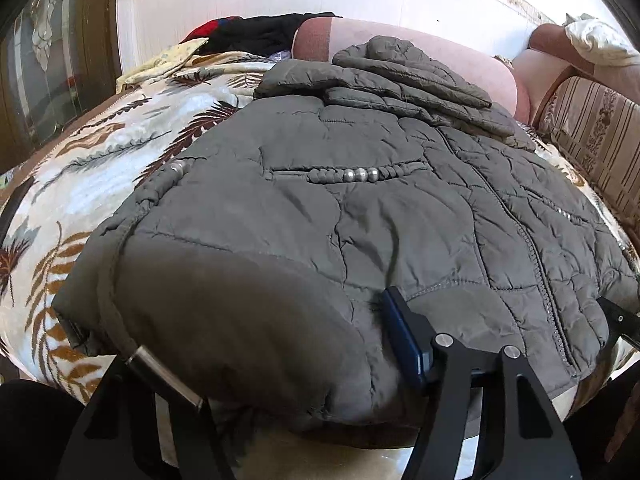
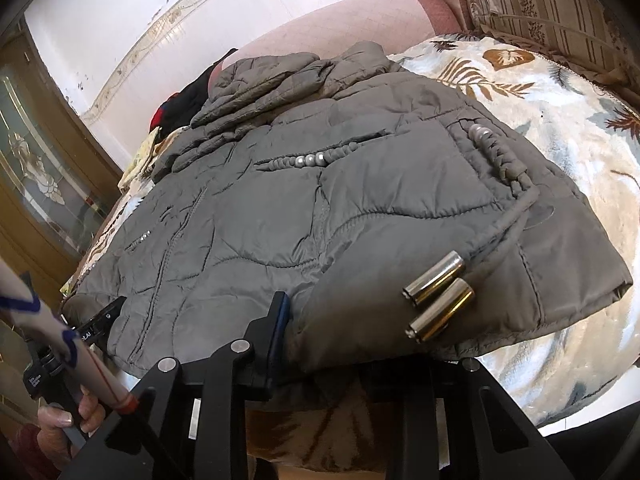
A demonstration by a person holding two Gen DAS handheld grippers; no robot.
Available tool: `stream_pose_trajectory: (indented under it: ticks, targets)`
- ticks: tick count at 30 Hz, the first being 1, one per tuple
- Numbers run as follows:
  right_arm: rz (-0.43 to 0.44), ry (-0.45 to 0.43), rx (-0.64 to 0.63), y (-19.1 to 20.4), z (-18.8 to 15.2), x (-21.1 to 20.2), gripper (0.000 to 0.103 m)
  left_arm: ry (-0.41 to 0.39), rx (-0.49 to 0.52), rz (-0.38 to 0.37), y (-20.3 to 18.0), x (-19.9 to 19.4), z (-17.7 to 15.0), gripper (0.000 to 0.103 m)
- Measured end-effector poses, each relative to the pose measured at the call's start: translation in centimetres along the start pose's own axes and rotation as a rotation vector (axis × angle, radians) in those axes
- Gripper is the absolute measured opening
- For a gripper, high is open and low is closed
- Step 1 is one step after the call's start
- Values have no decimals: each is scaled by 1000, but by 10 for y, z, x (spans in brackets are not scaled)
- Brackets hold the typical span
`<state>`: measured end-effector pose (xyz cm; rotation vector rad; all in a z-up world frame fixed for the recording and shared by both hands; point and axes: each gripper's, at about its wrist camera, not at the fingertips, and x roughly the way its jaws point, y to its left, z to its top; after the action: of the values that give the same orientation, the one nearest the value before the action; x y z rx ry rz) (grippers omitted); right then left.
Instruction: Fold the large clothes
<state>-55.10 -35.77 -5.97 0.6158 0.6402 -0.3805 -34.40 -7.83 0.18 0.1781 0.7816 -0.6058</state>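
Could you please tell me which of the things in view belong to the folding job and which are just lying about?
Part of the job:
- grey quilted jacket, sleeves folded across its top
- left claw at its hem
- right claw at its hem

Just lying about:
- leaf-print blanket under the jacket
- black and red clothes
- pink bolster
- striped cushion

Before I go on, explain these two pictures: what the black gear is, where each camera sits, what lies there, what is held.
No robot: a person holds a two-finger gripper in each hand, with a camera on each looking along its fingers. One picture is from the left gripper, the other from the right gripper. A grey jacket lies flat on a leaf-print blanket. Its hem sits between each gripper's fingers; one finger of each is hidden, so a firm grip cannot be confirmed.
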Motion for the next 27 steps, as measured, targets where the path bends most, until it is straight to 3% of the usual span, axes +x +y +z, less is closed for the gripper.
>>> stream_pose_trajectory:
  ticks: [21,27]
  targets:
    - [-19,13,-22,6,0,3,36,-10,3,30,-1,3,0,69]
    - [-14,4,-15,7,0,3,42,-14,19,34,-2,3,0,68]
